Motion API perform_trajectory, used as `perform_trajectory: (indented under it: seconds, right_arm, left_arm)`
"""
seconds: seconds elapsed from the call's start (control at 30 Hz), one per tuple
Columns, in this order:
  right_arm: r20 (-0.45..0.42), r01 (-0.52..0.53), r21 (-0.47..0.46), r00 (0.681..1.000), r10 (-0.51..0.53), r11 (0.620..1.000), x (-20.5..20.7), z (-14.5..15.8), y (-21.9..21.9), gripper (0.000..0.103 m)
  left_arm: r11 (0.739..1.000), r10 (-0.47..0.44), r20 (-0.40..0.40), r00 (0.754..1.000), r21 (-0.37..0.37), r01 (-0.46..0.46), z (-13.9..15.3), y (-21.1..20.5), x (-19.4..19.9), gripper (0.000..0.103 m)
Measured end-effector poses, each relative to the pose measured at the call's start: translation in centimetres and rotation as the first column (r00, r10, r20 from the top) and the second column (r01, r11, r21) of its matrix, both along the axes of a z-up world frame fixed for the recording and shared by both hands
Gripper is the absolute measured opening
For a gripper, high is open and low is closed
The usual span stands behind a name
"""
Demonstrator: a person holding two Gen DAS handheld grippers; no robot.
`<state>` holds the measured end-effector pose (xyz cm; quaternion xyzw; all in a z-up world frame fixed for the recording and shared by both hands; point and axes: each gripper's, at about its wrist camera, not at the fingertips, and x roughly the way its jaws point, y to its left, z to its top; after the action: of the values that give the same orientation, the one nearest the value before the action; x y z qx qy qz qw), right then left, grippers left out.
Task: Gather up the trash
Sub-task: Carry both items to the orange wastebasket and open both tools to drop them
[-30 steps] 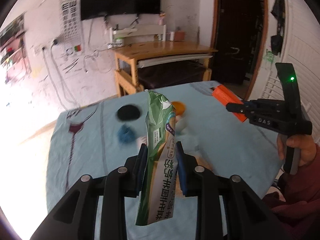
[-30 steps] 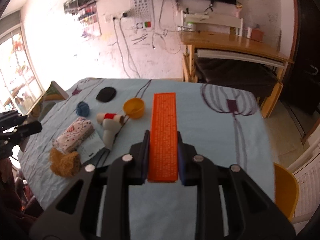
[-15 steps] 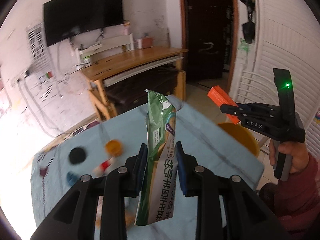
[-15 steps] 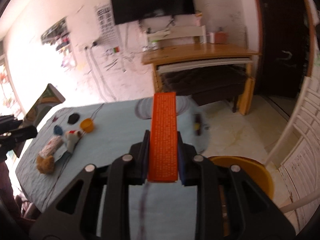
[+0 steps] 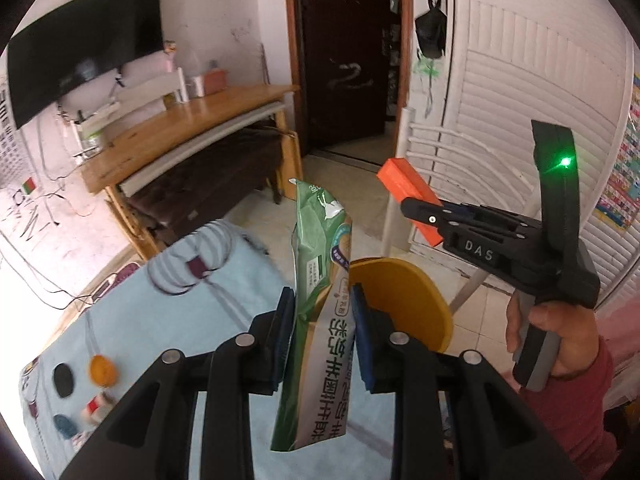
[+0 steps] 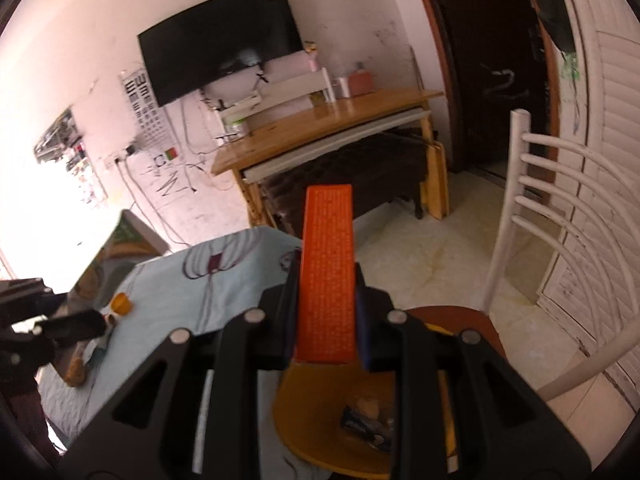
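My left gripper (image 5: 322, 320) is shut on a tall green snack bag (image 5: 320, 312) and holds it upright in the air. My right gripper (image 6: 326, 300) is shut on a flat orange box (image 6: 327, 264); the box also shows in the left wrist view (image 5: 408, 196), to the right of the bag. A yellow bin (image 6: 320, 420) sits on the floor below both grippers, past the table's end, with some scraps inside. It shows behind the bag in the left wrist view (image 5: 404, 300).
A table with a light blue cloth (image 5: 180, 320) lies to the left, carrying an orange cup (image 5: 102, 370), a black disc (image 5: 64, 378) and other small items. A white chair (image 6: 552, 208) stands to the right of the bin. A wooden desk (image 6: 320, 128) stands at the back wall.
Both grippers have swung right, away from the table top, with their loads. The yellow bin has come into view under them.
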<state>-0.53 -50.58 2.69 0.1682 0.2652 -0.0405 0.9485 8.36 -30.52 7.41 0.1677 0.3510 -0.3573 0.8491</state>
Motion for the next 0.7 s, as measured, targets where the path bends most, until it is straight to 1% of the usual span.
perform_trajectory:
  seconds: [0.23,0.4,0.53,0.7]
  right_arm:
    - [-0.085,0.047,0.007,0.995,-0.046,0.999,0.9,-2.4,-2.2,0.022]
    - [-0.130,0.055,0.019,0.990,-0.052,0.998,1.6,-4.0,-3.0,0.023]
    - [-0.166,0.064,0.032,0.984,-0.058,0.997,2.3,-5.5,-3.7,0.023]
    - [-0.209,0.076,0.066,0.976,-0.061,0.995,3.0,-7.5,-4.7,0.023]
  left_arm:
    - [0.999,0.002,-0.059,0.998,0.037,0.001,-2.6,-4.2,1.8,0.024]
    - [0.998,0.010,-0.102,0.995,0.062,-0.004,-4.3,-6.8,2.9,0.024]
    - [0.997,0.022,-0.151,0.988,0.074,-0.011,-5.5,-8.4,4.0,0.024]
    - [0.996,0.042,-0.190,0.981,0.089,-0.026,-7.0,-10.0,4.7,0.024]
